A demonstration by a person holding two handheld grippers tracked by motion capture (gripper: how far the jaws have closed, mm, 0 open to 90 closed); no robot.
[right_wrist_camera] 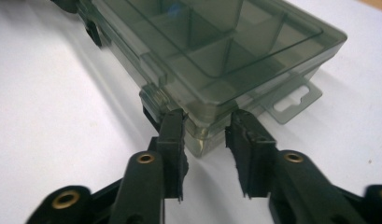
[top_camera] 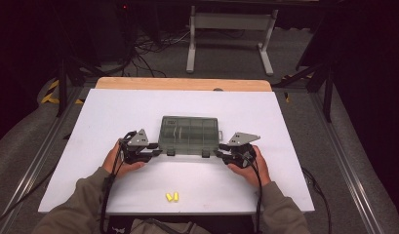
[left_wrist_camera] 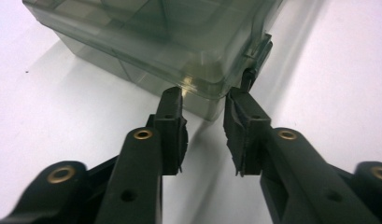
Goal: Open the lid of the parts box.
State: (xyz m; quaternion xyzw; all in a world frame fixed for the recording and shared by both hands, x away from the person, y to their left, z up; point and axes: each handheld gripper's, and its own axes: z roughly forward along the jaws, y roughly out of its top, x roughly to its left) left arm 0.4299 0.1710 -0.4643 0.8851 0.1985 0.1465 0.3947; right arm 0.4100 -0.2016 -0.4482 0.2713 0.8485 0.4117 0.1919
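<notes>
A smoky transparent box (top_camera: 189, 134) with inner dividers lies flat, lid closed, near the middle of the white surface (top_camera: 114, 117). Two dark latches (top_camera: 206, 153) sit on its near long edge, and a hang tab (right_wrist_camera: 295, 100) juts from one short end, seen in the right gripper view.

The left claw (top_camera: 155, 152) meets the box at its near left corner; the right claw (top_camera: 220, 153) meets it at the near right corner. Each is carried in one hand, the left hand (top_camera: 114, 161) and the right hand (top_camera: 253, 168) resting low on the surface, sleeves entering from the near edge.

Left gripper view: the left claw (left_wrist_camera: 205, 100) is partly open, its jaws set to either side of the box corner (left_wrist_camera: 202, 88). The tips stand right at the box wall, one beside a latch; whether the pads press on the plastic cannot be told.

Right gripper view: the right claw (right_wrist_camera: 207, 123) is likewise partly open, its jaws straddling the lower corner of the box (right_wrist_camera: 235, 60) just beside a latch (right_wrist_camera: 151, 114). The tips reach the corner's two faces; a firm grip cannot be confirmed.

Two small yellow pieces (top_camera: 172, 196) lie side by side near the front edge of the surface, well apart from the box and both claws.
</notes>
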